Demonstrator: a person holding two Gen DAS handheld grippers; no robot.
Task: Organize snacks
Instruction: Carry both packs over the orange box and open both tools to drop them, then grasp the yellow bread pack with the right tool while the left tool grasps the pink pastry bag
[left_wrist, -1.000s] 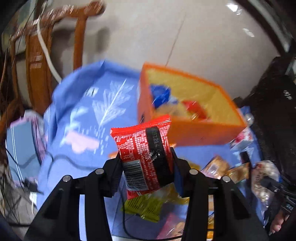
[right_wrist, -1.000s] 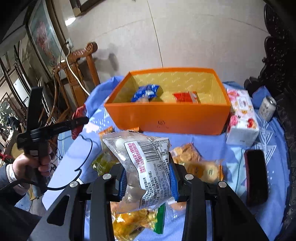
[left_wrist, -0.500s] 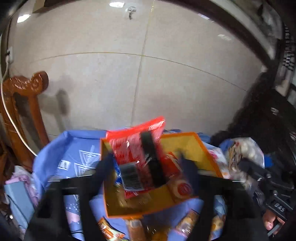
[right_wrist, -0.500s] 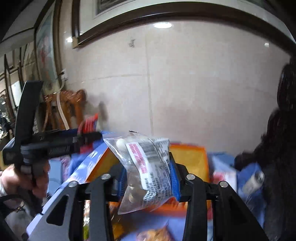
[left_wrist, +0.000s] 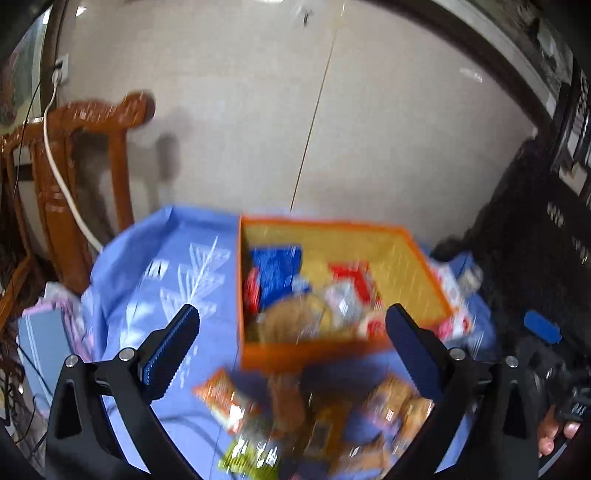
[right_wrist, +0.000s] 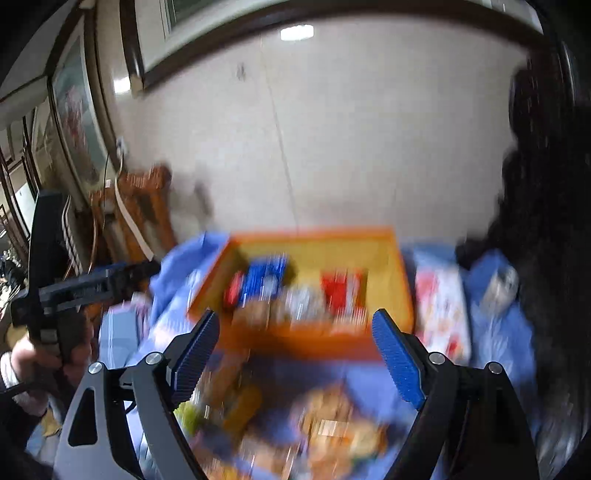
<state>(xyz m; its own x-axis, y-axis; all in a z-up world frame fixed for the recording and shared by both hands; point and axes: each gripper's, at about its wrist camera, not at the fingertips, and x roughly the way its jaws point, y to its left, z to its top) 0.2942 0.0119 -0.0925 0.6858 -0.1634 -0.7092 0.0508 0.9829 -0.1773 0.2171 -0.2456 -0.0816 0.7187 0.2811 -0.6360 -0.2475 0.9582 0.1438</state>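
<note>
A: How are the claws seen?

B: The left claw and the right claw are spread wide; nothing is gripped. Beyond them, packets are seen inside the orange cardboard box on the blue-clothed bench.

A: And the next pick?

B: One loose foil snack packet lying before the box should be approached squarely and gripped mid-body, neighbours left undisturbed.

Orange box holds blurred red, blue and clear snack packets; others lie before it.

Motion-blurred snack packets unreadable, orange box contents smeared, right hand cut off at frame edge
</note>
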